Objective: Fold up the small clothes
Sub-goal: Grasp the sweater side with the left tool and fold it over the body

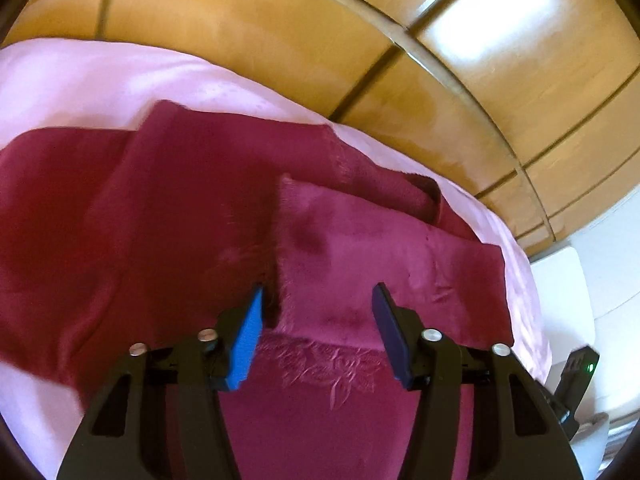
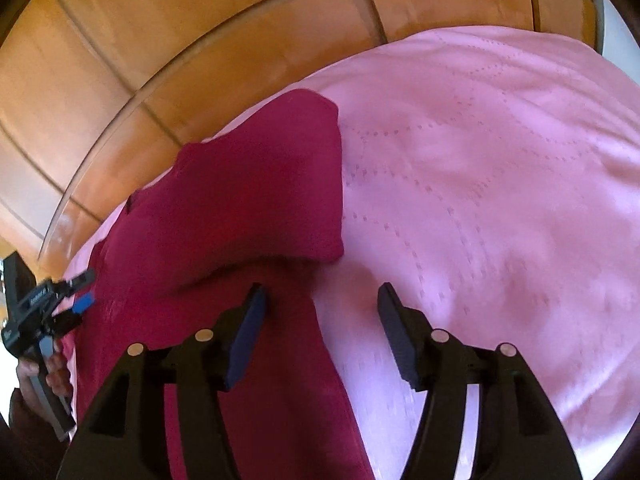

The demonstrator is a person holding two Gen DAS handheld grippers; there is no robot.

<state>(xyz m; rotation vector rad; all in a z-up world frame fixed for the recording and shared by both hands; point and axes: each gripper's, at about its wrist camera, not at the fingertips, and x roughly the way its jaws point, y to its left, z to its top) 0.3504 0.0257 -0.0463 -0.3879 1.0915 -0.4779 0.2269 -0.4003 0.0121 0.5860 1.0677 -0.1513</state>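
We see a wooden wardrobe [image 1: 280, 20] behind a pink bedspread [image 2: 480, 160]. The crimson garment [image 1: 160, 220] lies partly folded on it. Our left gripper [image 1: 318, 300] hovers spread over its folded flap, grasping nothing; right gripper [image 2: 320, 300], jaws apart, straddles the garment's edge.

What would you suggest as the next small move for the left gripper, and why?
Probably lower the left gripper and close it on the folded flap's near corner. Its jaws are open and empty, poised right over that edge of the dark red garment, which lies only partly folded on the pink bedspread. The right gripper is also open.
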